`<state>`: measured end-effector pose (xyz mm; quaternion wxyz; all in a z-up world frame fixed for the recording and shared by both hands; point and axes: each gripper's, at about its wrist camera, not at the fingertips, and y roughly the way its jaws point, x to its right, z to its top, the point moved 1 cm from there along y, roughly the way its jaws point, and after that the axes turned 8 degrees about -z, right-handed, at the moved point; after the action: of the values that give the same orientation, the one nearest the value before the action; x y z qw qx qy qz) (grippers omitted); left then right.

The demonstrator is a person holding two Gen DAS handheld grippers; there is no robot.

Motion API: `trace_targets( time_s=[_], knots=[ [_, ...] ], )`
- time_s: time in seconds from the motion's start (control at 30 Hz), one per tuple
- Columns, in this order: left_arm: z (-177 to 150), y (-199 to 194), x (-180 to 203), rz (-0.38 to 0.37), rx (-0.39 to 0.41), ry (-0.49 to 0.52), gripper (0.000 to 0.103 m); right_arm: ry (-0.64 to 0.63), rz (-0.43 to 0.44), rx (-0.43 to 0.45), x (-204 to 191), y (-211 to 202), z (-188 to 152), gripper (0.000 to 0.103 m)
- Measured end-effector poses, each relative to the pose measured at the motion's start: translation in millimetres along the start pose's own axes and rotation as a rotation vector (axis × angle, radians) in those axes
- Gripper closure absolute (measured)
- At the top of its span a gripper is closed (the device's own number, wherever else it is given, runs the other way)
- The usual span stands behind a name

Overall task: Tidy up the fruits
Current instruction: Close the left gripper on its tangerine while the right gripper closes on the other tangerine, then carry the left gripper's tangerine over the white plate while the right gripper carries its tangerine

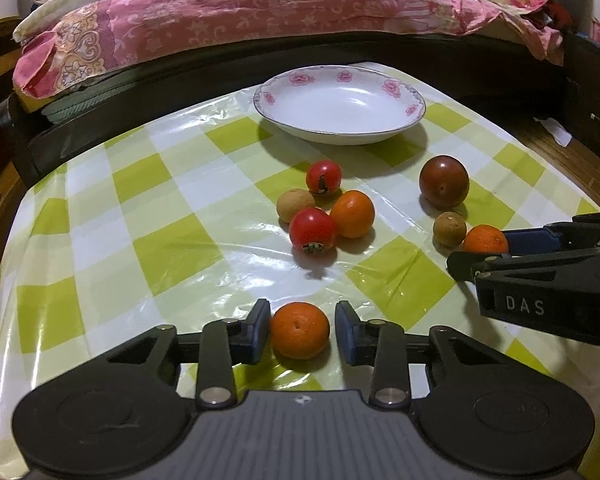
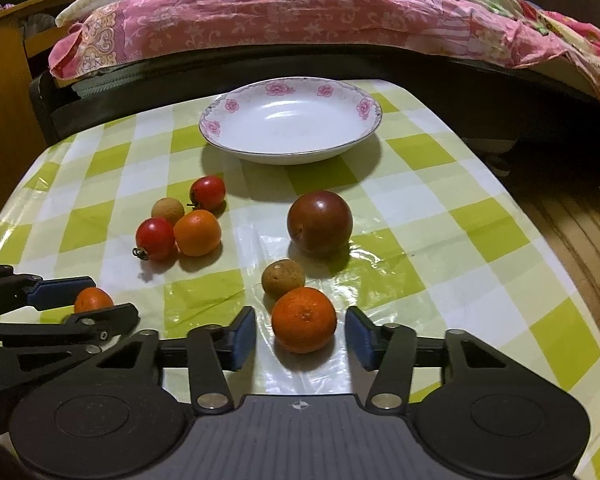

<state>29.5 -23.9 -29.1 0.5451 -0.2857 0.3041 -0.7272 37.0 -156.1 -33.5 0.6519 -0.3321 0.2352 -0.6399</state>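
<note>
In the left wrist view a small tangerine (image 1: 299, 330) lies on the checked cloth between the blue pads of my left gripper (image 1: 302, 330). The left-hand pad touches it and a sliver of gap shows at the other. A second tangerine (image 2: 304, 320) sits between the pads of my right gripper (image 2: 302, 330), with clear gaps on both sides. A white plate (image 1: 380, 132) with pink flowers stands empty at the far side of the table. Before it lie a dark red round fruit (image 2: 320, 222), a brown longan (image 2: 283, 277) and a cluster of two red tomatoes, an orange fruit and another longan (image 2: 196, 232).
The green-and-white checked tablecloth (image 1: 160, 208) covers a small table. A bed with a pink floral quilt (image 1: 240, 16) runs along the far edge. The table drops to a wooden floor (image 2: 572, 216) on the right. The two grippers stand side by side near the front edge.
</note>
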Motion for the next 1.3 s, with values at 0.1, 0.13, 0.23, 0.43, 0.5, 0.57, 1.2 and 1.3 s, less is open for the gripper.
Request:
trace_targets(
  time_s=[0.1,0.13,0.23,0.43,0.5,0.57,1.2,1.3],
  knots=[
    [0.3,-0.8,2.4,0.004,-0.003,0.014,0.065,-0.001,-0.009,0.001,1.4,0.0,0.3,0.066],
    [0.2,-1.3,1.8,0.001,-0.005,0.010,0.065,0.000,-0.011,0.001,2.2,0.1,0.8,0.067],
    [-0.1,-2.3,-0.9,-0.011,-0.005,-0.002,0.066,0.030,0.014,-0.009,8.7,-0.2,2.7,0.073],
    [-1.8,-4.4,-1.5,-0.043,0.001,-0.007,0.066,0.050,0.039,-0.013,12.4,-2.0,0.7,0.073],
    [-1.9,-5.1,-0.2,-0.056,0.006,-0.004,0.066,0.057,0.049,-0.017,13.4,-3.1,0.0,0.074],
    [-2.5,-3.5,1.1,-0.054,0.004,0.007,0.066,0.063,0.055,-0.019,14.4,-4.2,-0.5,0.074],
    [-8.7,-7.7,6.5,-0.008,0.002,0.041,0.065,0.032,0.052,-0.029,12.6,-3.0,-0.5,0.073],
    [-6.7,-7.0,8.1,0.002,-0.009,0.031,0.066,0.043,0.053,-0.044,13.7,-2.1,1.8,0.073]
  ],
)
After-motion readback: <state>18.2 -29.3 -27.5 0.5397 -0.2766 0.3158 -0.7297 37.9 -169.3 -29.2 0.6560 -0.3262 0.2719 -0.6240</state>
